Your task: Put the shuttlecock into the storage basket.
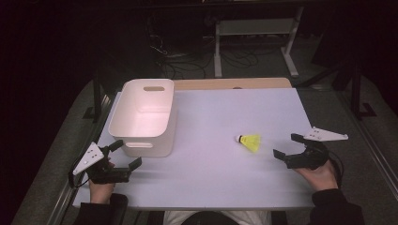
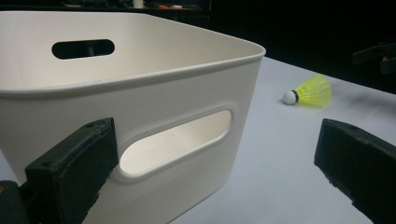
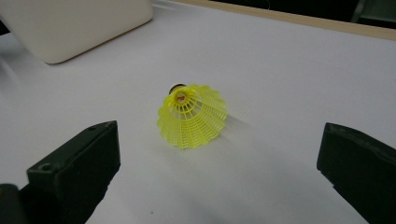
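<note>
A yellow shuttlecock lies on its side on the white table, cork tip pointing left. In the right gripper view the shuttlecock lies just ahead of the jaws, skirt toward the camera. My right gripper stands open a short way right of it, holding nothing. A white plastic bin with handle slots sits at the table's left and looks empty. My left gripper is open right at the bin's near wall; the bin looms close, and the shuttlecock lies farther right.
The white table top spreads between the two grippers. A wooden strip runs along its far edge. Beyond it are a dark floor, cables and a metal stand's legs.
</note>
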